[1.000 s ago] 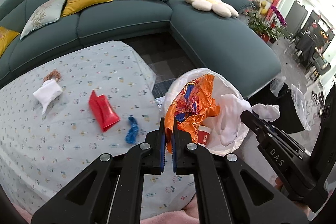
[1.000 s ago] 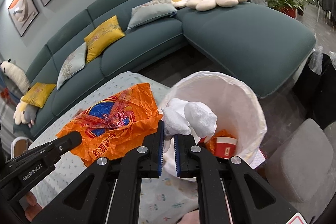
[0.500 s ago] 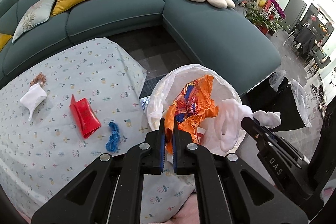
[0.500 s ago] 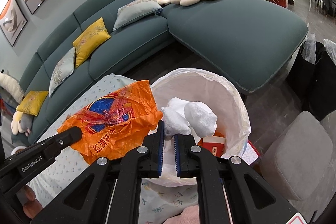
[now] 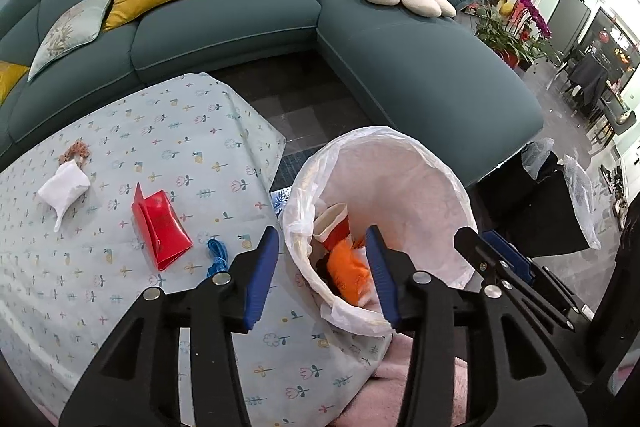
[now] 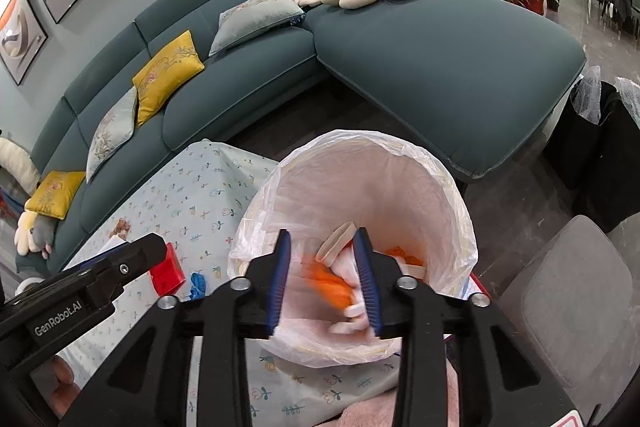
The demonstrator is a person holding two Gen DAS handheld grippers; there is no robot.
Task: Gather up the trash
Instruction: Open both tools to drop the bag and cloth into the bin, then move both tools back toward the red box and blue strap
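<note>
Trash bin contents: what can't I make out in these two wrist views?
- Bin bottom, both views: covered by the orange bag and the white liner's near wall.
- White wad, right wrist view: motion-blurred, shape unclear.
- Red cup, left wrist view: lower part buried.
- Blue scrap on the tablecloth: partly behind the left gripper, whose jaws are opening with nothing between them.

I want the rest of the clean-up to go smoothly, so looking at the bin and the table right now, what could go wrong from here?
1. Both the left gripper and the right gripper hang over the bin liner with jaws opening; a finger could snag the thin plastic.
2. The liner's rim sags unevenly, so it might slip into the bin.
3. The blue scrap on the tablecloth is small and easy to miss.
</note>
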